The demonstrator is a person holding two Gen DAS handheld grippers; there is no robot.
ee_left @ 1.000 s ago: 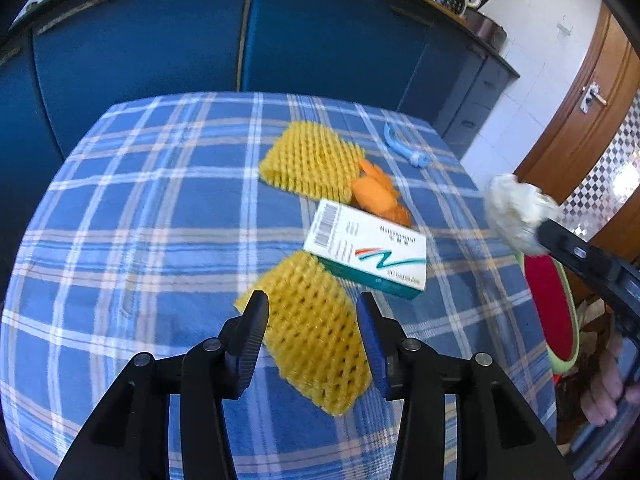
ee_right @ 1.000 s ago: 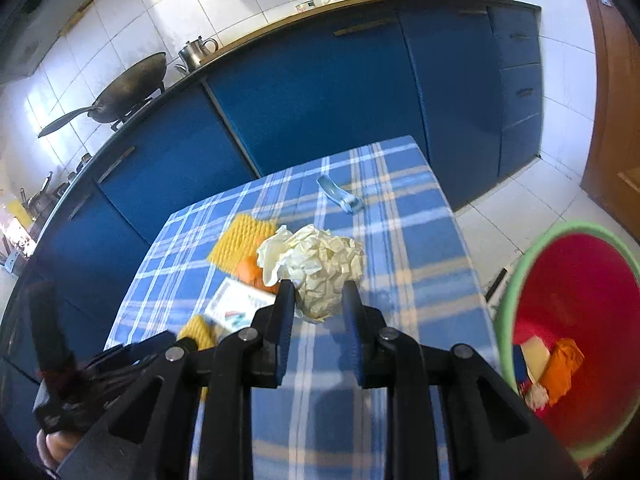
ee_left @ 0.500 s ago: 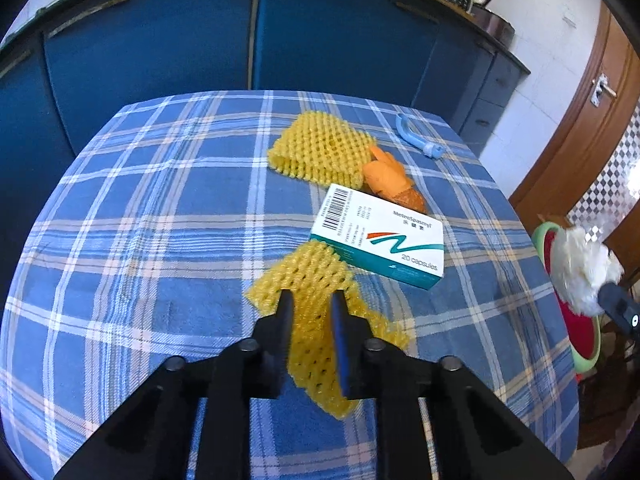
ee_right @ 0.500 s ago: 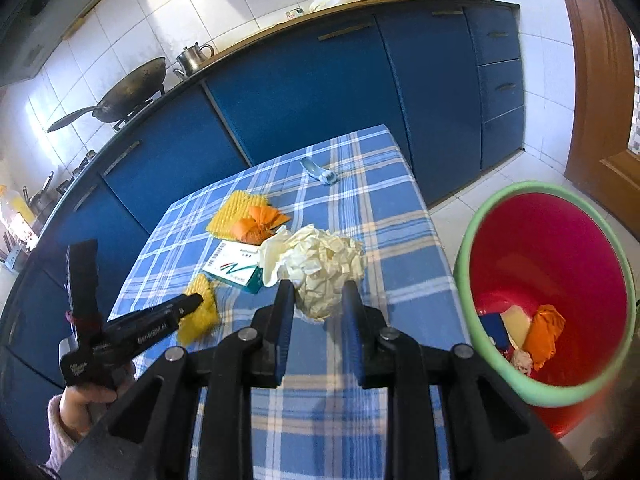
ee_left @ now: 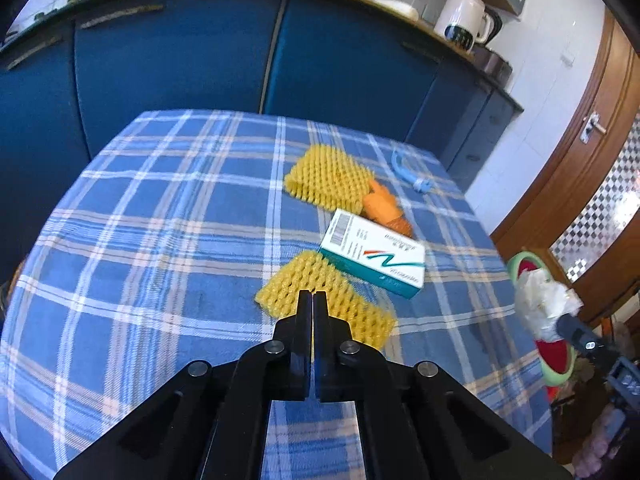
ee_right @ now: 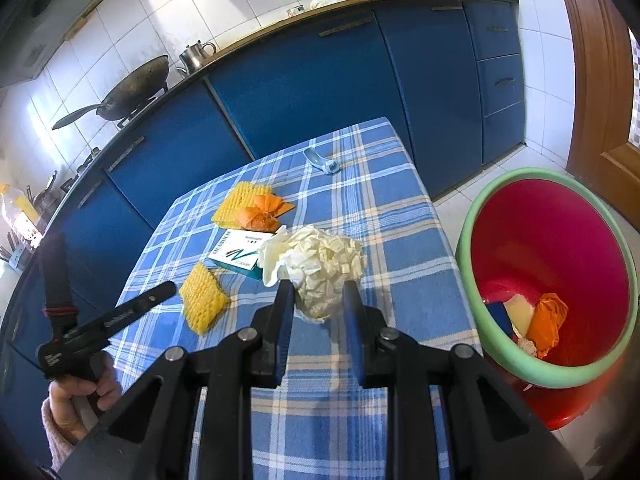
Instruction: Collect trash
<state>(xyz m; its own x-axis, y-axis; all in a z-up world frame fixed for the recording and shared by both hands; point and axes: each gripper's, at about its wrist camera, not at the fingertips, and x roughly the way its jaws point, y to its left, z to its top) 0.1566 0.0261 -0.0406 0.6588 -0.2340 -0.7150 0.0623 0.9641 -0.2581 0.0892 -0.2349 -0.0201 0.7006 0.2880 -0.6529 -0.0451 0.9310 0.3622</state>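
My right gripper (ee_right: 318, 286) is shut on a crumpled white paper wad (ee_right: 320, 264), held above the table's right part, left of the red bin with a green rim (ee_right: 472, 248). The wad also shows in the left wrist view (ee_left: 540, 304). My left gripper (ee_left: 313, 296) is shut and empty, its tips just above a yellow foam net (ee_left: 332, 300) that lies flat on the blue plaid tablecloth (ee_left: 160, 240). From the right wrist view that net (ee_right: 202, 300) lies beside the left gripper's tip (ee_right: 160, 294).
A white and green box (ee_left: 372, 252), an orange wrapper (ee_left: 384, 208), a second yellow foam net (ee_left: 328, 176) and a blue plastic piece (ee_left: 408, 172) lie on the table. The bin holds orange and white trash (ee_right: 536, 320). Blue cabinets (ee_left: 180, 60) stand behind.
My left gripper closed from open to fully shut and drew back above the near foam net. My right gripper carried the paper wad rightward, toward the bin.
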